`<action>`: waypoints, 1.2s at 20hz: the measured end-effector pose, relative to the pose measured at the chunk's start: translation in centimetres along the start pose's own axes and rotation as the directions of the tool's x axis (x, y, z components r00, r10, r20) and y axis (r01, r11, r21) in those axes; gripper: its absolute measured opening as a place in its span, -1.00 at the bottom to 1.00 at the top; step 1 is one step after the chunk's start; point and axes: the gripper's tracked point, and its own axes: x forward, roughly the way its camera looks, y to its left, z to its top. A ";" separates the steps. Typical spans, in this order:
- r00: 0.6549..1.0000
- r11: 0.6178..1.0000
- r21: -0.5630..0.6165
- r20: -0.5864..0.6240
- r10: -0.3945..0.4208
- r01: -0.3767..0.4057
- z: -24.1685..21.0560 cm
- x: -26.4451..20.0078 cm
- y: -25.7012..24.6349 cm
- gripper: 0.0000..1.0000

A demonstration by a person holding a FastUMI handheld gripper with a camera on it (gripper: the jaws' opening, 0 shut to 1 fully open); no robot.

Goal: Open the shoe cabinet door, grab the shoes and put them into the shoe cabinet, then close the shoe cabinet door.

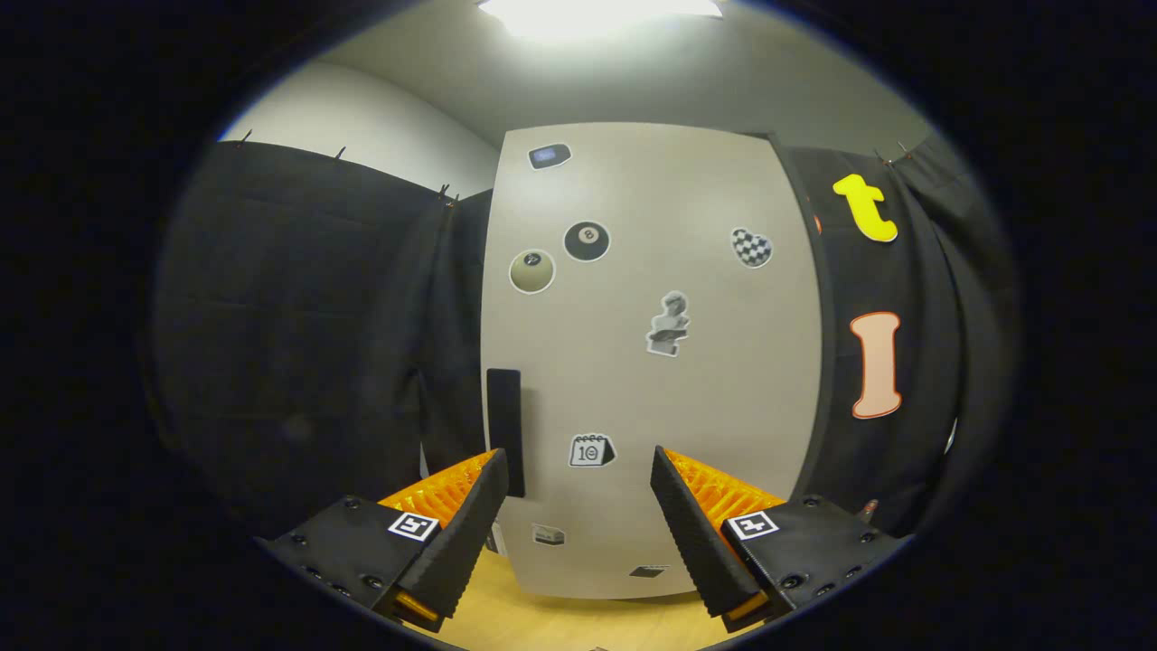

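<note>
Door (651, 362) is flush shut dead ahead of the gripper (578, 475), fingers spread and holding nothing, the door's upright dark handle (504, 432) just beyond the left fingertip, long axis vertical.

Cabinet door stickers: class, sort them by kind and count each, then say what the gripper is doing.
On the shoe cabinet door:
Ball stickers: 2
Checkered heart: 1
Statue figure: 1
Calendar: 1
Small unclear stickers: 3
Total: 8
Gripper: open, holding nothing, near the dark handle.
</note>
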 end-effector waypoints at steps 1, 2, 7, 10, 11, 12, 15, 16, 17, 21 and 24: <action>1.000 1.000 -0.013 0.011 -0.022 0.022 0.3 -1.7 -1.3 1.00; 0.999 0.999 -0.023 0.020 -0.042 0.042 0.4 -3.1 -2.4 1.00; 0.981 0.979 -0.073 0.060 -0.184 0.188 0.2 -11.0 -8.6 0.98; 0.961 0.960 -0.073 0.081 -0.266 0.272 -0.6 -15.5 -11.7 0.98; 0.953 0.952 -0.070 0.085 -0.291 0.297 -1.0 -16.8 -12.7 0.98; 0.947 0.947 -0.065 0.082 -0.309 0.315 -1.5 -17.7 -13.5 0.98; 0.928 0.928 -0.050 0.079 -0.365 0.369 -2.6 -20.1 -15.2 0.98; 0.921 0.922 -0.046 0.080 -0.380 0.385 -2.8 -20.8 -15.8 0.98; 0.917 0.918 -0.040 0.079 -0.391 0.395 -3.0 -21.4 -16.0 0.98; 0.908 0.910 -0.003 0.067 -0.414 0.416 -3.4 -22.1 -16.9 0.98; 0.903 0.905 0.016 0.069 -0.425 0.425 -3.3 -21.5 -17.2 0.98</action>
